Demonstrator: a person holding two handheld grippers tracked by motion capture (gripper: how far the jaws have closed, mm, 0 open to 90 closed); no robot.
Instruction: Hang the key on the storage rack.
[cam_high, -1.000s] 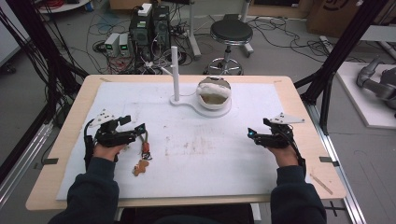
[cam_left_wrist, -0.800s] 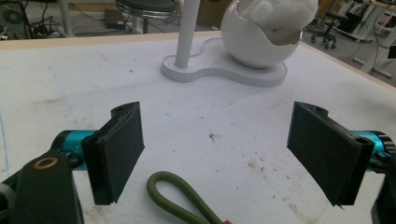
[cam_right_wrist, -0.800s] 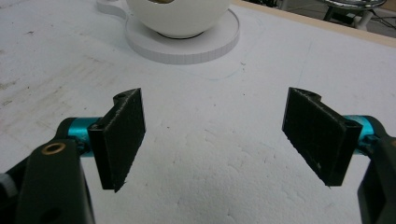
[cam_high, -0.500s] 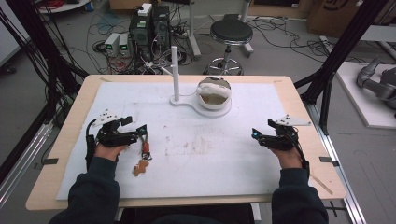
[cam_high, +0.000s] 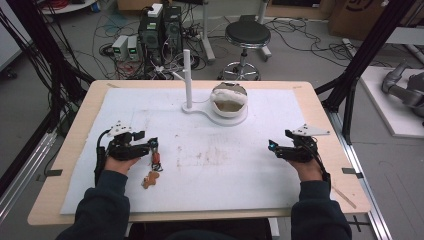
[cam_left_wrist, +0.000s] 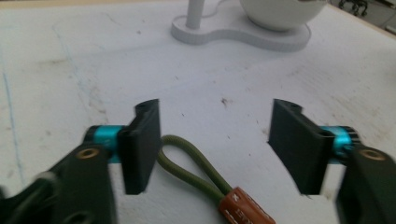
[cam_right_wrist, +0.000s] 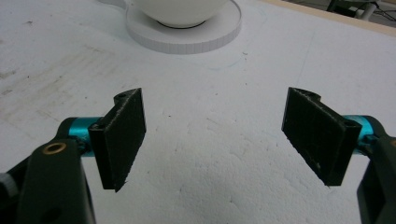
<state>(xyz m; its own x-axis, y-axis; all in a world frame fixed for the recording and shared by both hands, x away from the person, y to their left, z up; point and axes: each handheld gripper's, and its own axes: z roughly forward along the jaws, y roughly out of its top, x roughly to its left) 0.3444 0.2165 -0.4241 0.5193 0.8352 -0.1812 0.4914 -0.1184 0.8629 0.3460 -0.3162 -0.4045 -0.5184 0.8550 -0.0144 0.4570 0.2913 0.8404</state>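
Nothing gripped yet: left tongs (cam_left_wrist: 215, 140) spread around olive cord loop (cam_left_wrist: 187, 161) at frame bottom; right tongs (cam_right_wrist: 215, 140) released over bare table (cam_right_wrist: 210, 186).

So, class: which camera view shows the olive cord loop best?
The left gripper view: the olive cord loop lies large on the white mat between the left gripper's open jaws, running into a brown sleeve. The high view shows it only as a tiny shape by that gripper.

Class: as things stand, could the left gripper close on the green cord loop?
Probably yes. The left gripper is open, and the cord loop lies on the mat between its jaws, beside one jaw, with nothing in the way.
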